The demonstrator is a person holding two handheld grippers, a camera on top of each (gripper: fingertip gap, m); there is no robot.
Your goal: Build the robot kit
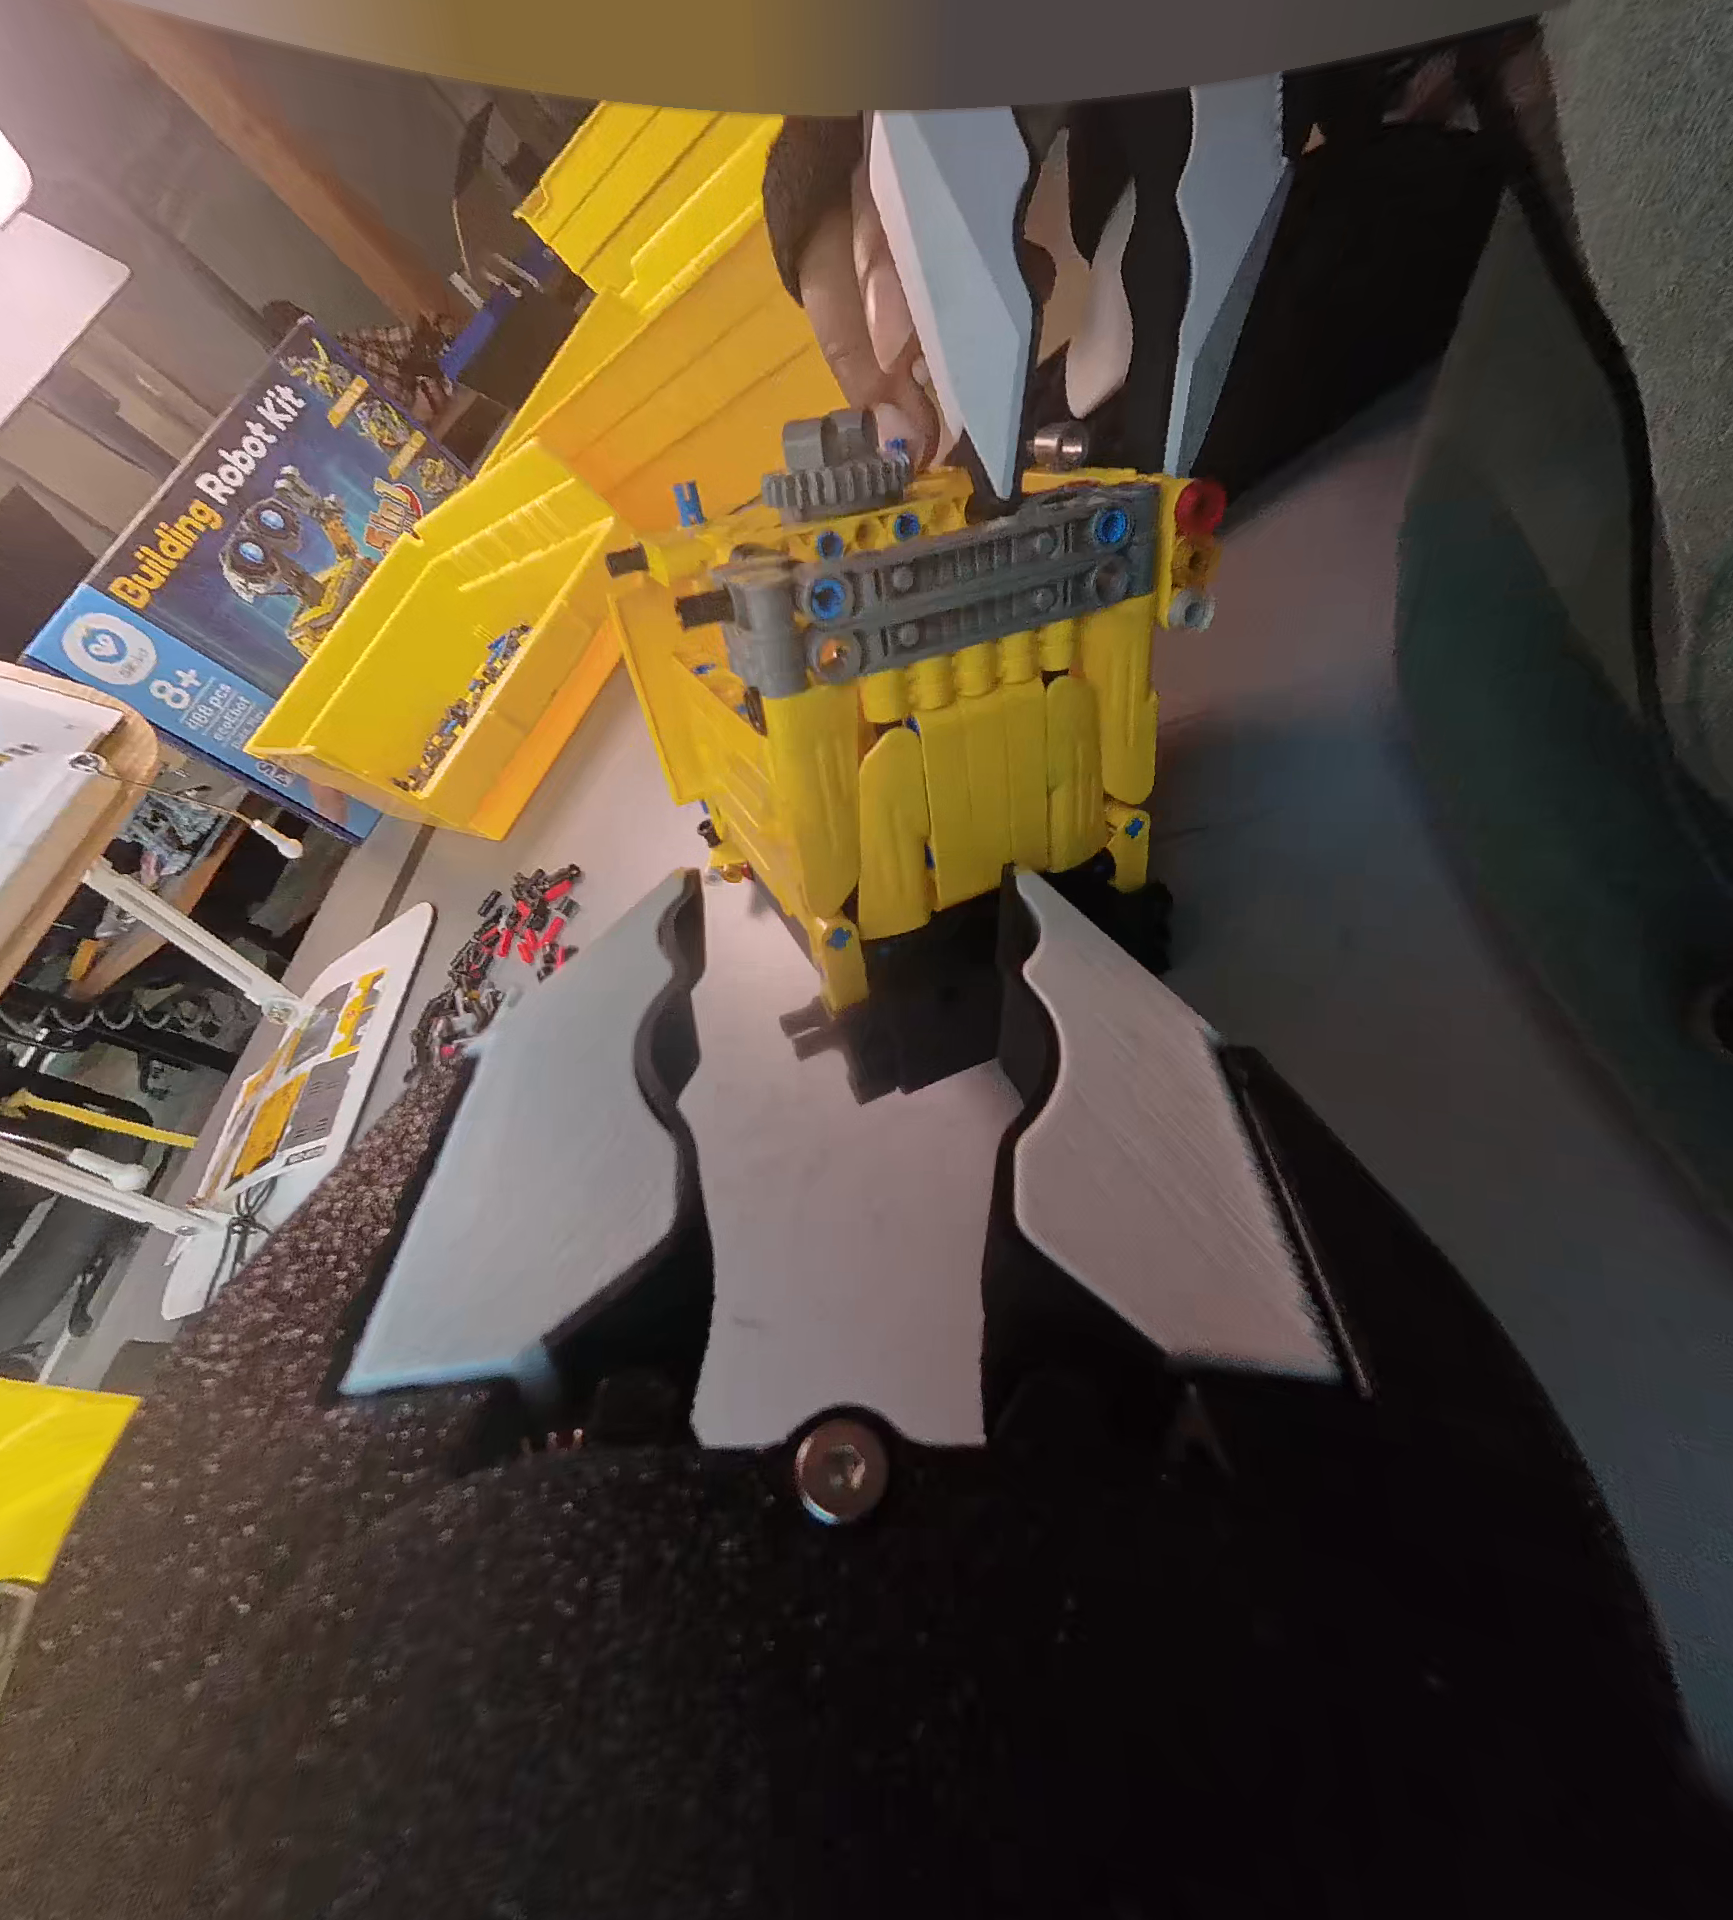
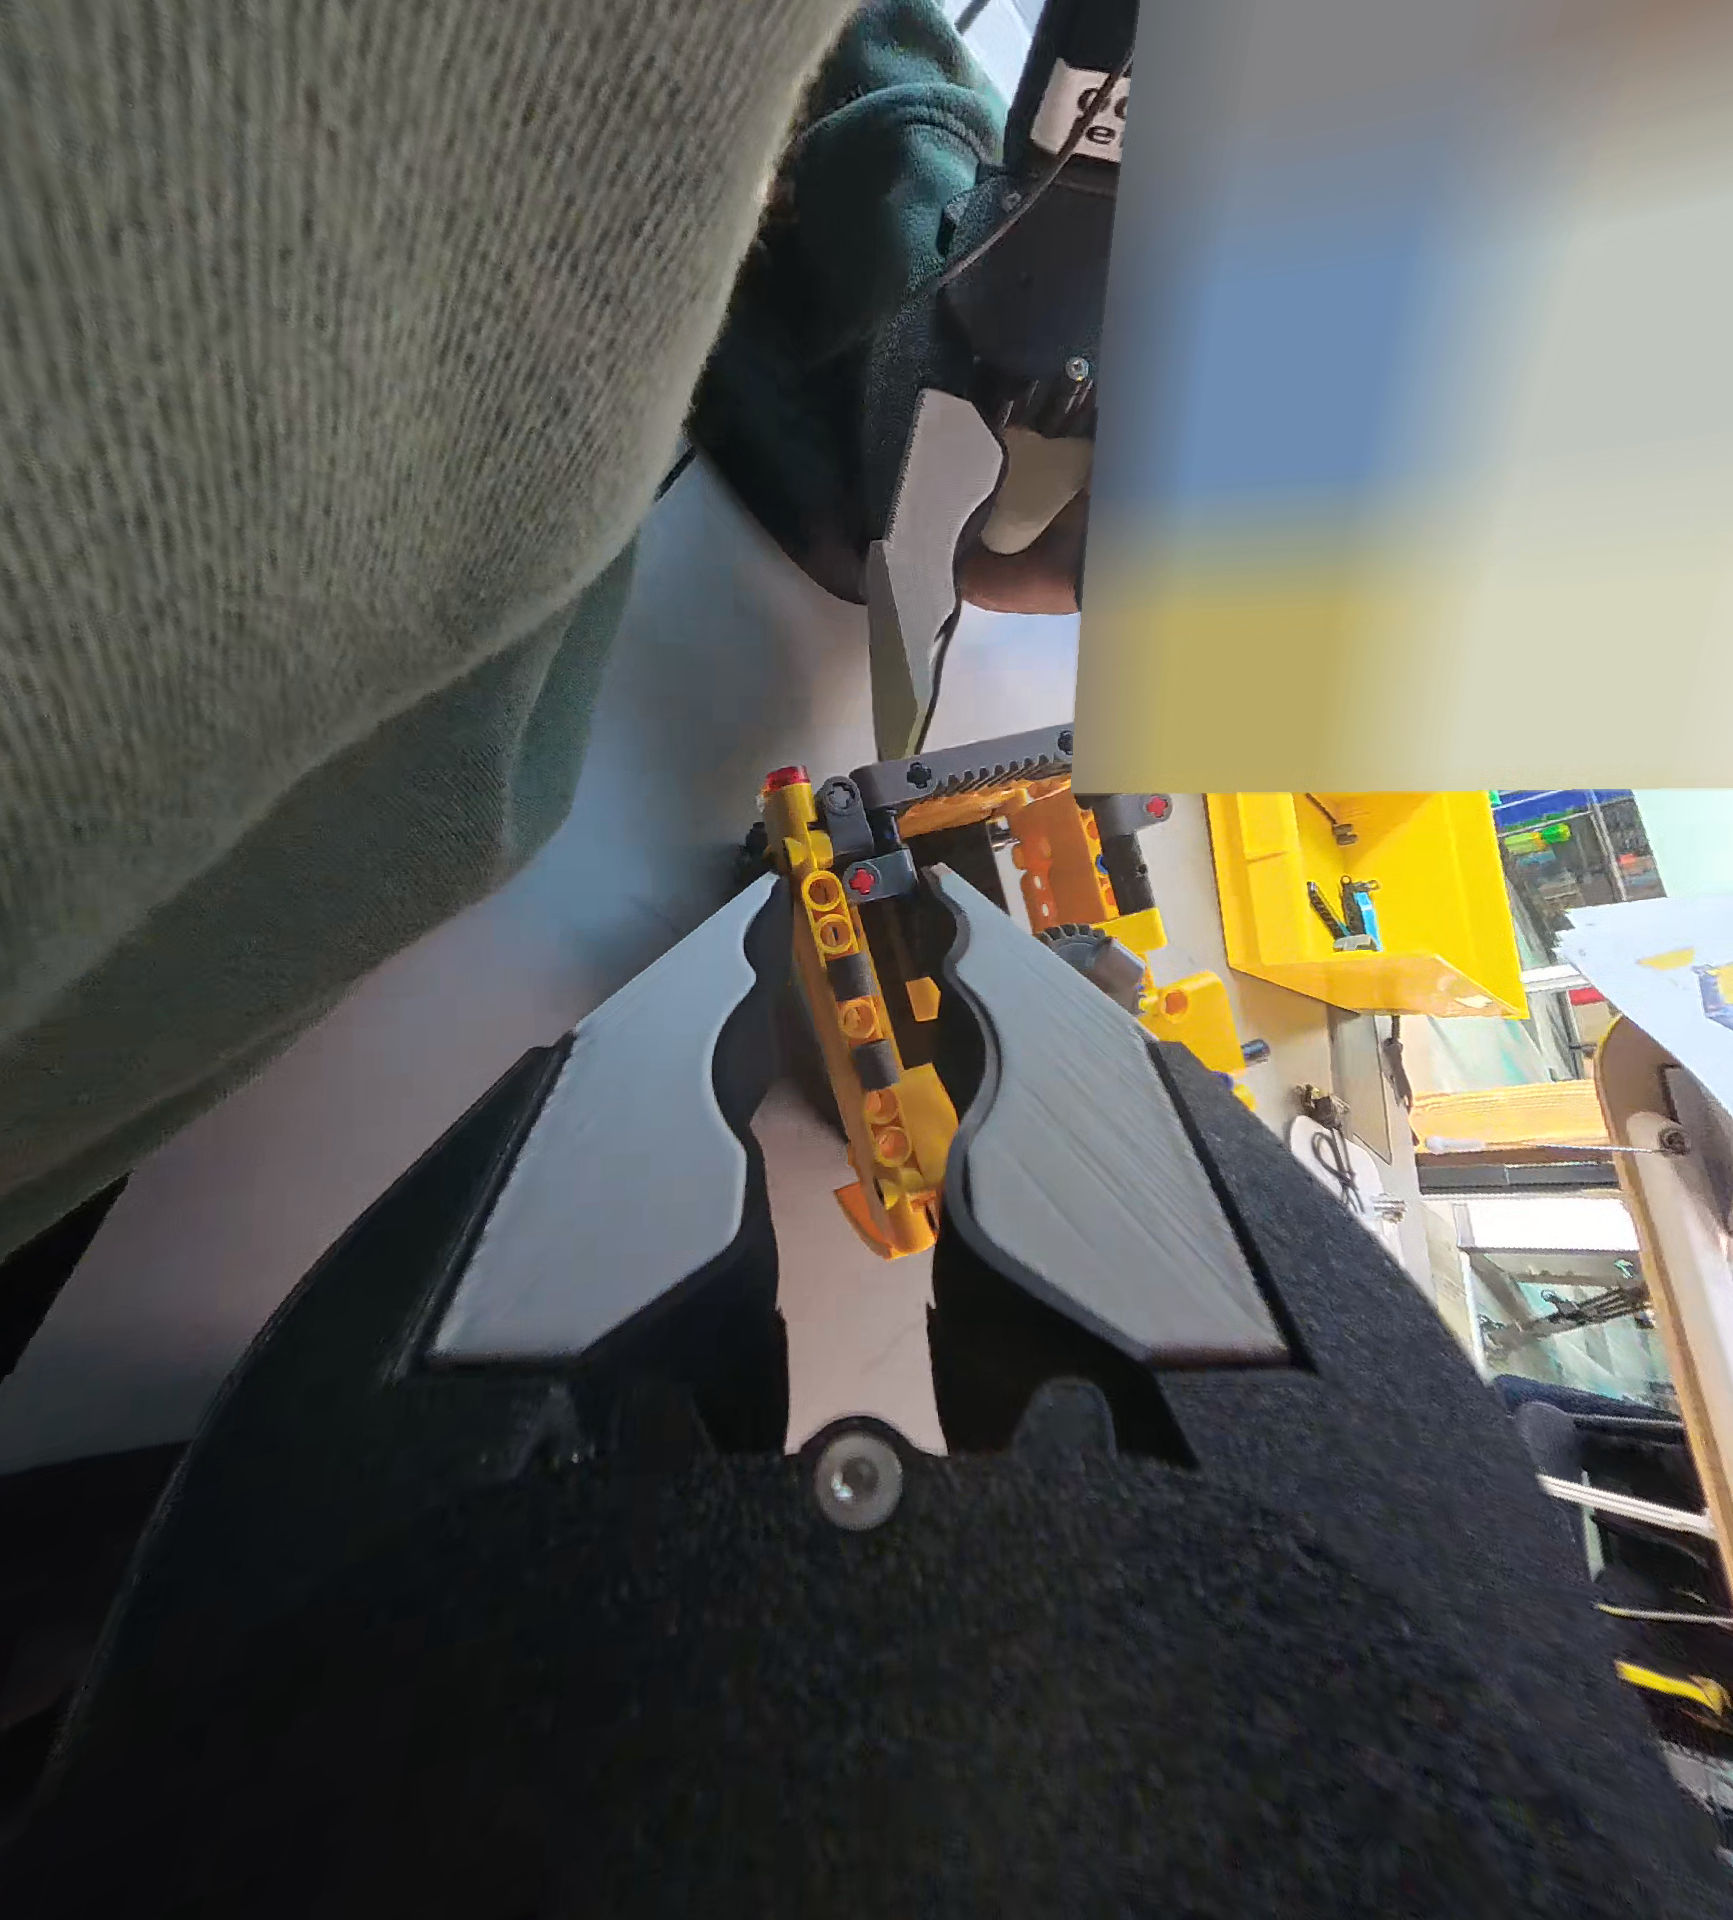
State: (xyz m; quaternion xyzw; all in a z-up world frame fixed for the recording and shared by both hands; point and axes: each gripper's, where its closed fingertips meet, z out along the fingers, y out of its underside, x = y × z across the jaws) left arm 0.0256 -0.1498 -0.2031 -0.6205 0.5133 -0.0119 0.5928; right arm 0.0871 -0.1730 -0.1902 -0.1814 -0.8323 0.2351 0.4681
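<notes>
Kit box (image 1: 249, 540): upper left, leaning beside yellow trays (image 1: 488, 665).
Left claw (image 1: 851, 894): spread apart, tips just under the yellow model (image 1: 945, 707) at centre.
Right claw (image 2: 857, 894): clamped on the model's side beam (image 2: 867, 1039).
Table (image 1: 841, 1195): carries the model.

The brick model (image 1: 955, 665) is glossy yellow and grey plastic. The desk (image 1: 841, 1195) looks smooth and matt; the sweater (image 2: 270, 468) is ribbed knit cloth

In the left wrist view we look along our left gripper (image 1: 851, 883), very near the yellow brick model (image 1: 935, 707). The right wrist view faces this same model (image 2: 872, 1039) from the opposite side, also very near. Both views share it.
</notes>
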